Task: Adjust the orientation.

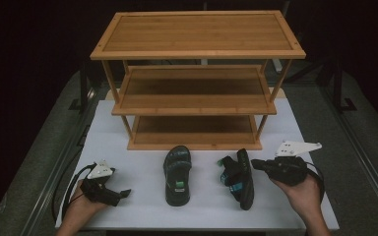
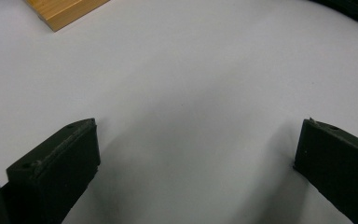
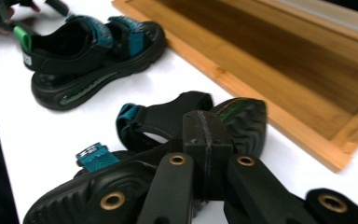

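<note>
Two black sandals with teal straps lie on the white table [image 1: 133, 147] in front of a bamboo shelf. The left sandal [image 1: 177, 175] [image 3: 91, 53] stands upright on its sole. On its side, sole facing right, lies the right sandal [image 1: 239, 180] [image 3: 165, 119]. My right gripper [image 1: 254, 163] [image 3: 206, 122] is shut with nothing between its jaws, its tip right at that sandal's sole; contact cannot be told. My left gripper [image 1: 126, 193] [image 2: 199, 122] rests low over bare table left of the upright sandal, jaws wide open and empty.
The three-tier bamboo shelf [image 1: 197, 34] [image 3: 284, 70] stands at the back of the table with all tiers bare; its bottom corner [image 2: 60, 11] lies ahead of the left gripper. Bare white table lies between the left gripper and the upright sandal. Dark floor surrounds the table.
</note>
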